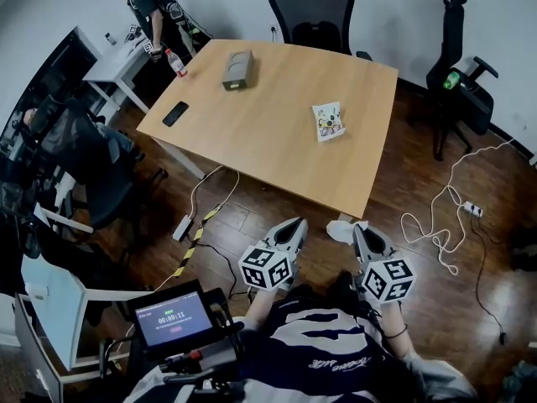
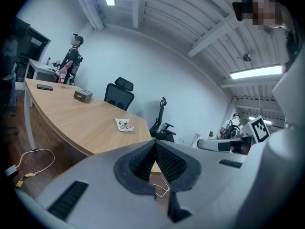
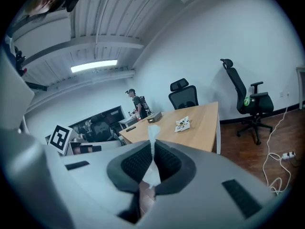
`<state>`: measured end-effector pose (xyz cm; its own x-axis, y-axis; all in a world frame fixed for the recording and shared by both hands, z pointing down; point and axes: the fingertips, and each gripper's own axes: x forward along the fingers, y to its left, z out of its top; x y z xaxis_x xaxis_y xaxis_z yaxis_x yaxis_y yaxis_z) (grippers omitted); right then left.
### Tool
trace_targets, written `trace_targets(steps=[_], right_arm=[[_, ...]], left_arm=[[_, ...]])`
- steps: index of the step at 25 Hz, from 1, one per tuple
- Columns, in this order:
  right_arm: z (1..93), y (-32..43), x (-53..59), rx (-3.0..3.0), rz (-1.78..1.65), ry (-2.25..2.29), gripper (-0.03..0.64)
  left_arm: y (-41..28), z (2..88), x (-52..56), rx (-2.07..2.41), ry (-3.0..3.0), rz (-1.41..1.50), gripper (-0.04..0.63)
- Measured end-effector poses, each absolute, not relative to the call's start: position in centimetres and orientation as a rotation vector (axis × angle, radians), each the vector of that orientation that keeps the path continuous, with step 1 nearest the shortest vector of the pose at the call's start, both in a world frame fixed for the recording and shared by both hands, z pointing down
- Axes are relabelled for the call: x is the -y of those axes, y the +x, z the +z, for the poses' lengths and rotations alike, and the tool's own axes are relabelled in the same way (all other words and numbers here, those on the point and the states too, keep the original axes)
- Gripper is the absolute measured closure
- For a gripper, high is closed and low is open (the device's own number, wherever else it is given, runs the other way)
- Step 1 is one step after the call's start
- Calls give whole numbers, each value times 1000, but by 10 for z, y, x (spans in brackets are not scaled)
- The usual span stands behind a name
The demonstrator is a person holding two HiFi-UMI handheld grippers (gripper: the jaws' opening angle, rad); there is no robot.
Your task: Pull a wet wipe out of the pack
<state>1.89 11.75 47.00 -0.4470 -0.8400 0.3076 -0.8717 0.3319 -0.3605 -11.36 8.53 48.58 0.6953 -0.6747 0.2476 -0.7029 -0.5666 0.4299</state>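
The wet wipe pack (image 1: 328,122), a small printed packet, lies on the wooden table (image 1: 277,141) toward its right side. It also shows far off in the left gripper view (image 2: 124,124) and the right gripper view (image 3: 183,123). Both grippers hang over the floor, well short of the table's near edge. My right gripper (image 1: 359,232) is shut on a white wet wipe (image 1: 342,230), which sticks up between the pads (image 3: 152,130). My left gripper (image 1: 294,229) is shut with nothing in it, its pads (image 2: 164,159) meeting at the tip.
A grey box (image 1: 237,69), a black phone (image 1: 175,113) and a bottle (image 1: 176,62) are on the table's far left. Office chairs (image 1: 312,11) stand behind it. A person (image 1: 147,11) stands at a side desk. Cables and a power strip (image 1: 470,210) lie on the floor.
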Motion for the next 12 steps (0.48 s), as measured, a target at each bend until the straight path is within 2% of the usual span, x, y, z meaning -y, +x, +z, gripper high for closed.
trace_targets(steps=[12], right_arm=[[474,8,-104,2546,734,1569,618]], left_arm=[[-103,487,-77,1030,2434,106,592]])
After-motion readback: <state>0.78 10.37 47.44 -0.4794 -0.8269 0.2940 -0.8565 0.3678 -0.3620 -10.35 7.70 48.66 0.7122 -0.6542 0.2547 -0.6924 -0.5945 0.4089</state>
